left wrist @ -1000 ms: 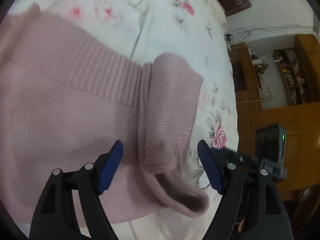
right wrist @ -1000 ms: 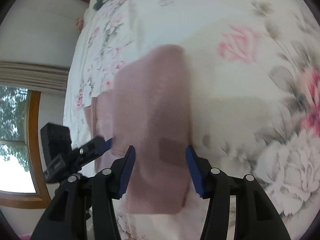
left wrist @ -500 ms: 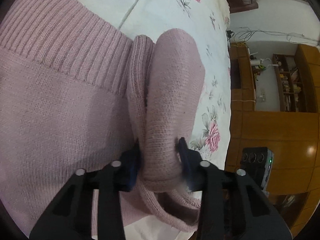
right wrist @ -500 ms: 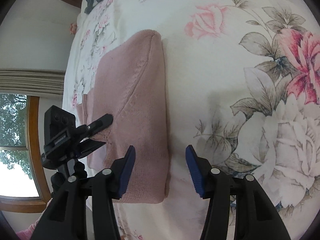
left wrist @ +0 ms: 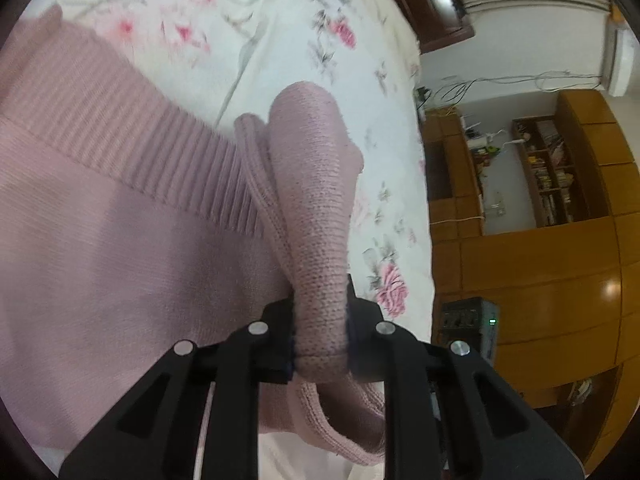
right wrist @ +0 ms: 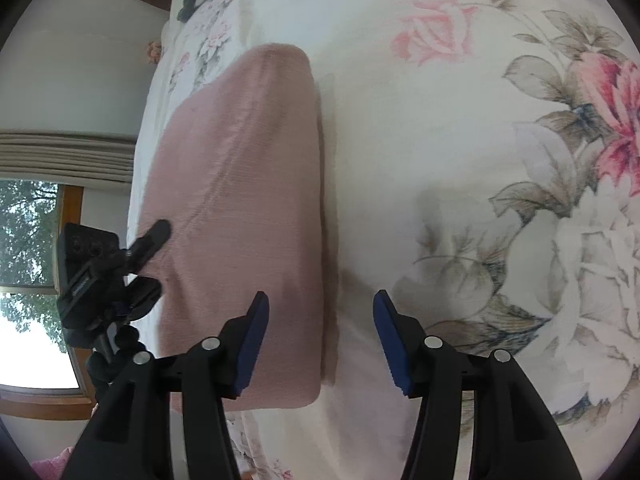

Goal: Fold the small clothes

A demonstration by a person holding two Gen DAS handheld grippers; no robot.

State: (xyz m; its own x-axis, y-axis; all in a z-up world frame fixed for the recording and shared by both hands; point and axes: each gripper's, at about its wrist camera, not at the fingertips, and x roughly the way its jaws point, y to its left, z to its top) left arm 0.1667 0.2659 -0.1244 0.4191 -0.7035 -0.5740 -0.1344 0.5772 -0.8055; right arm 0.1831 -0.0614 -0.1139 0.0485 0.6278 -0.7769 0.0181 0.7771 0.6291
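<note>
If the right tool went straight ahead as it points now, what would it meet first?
Probably the floral bedsheet. The right tool is open, and the pink sweater edge lies just left of its centre line; depth is unclear.

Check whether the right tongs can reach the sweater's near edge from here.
Probably yes. The right tongs are open, the sweater edge lies between them, and nothing blocks the way. The left tongs grip the sleeve elsewhere.

Dusty-pink ribbed knit sweater on white bedsheet with pink-and-grey roses.
</note>
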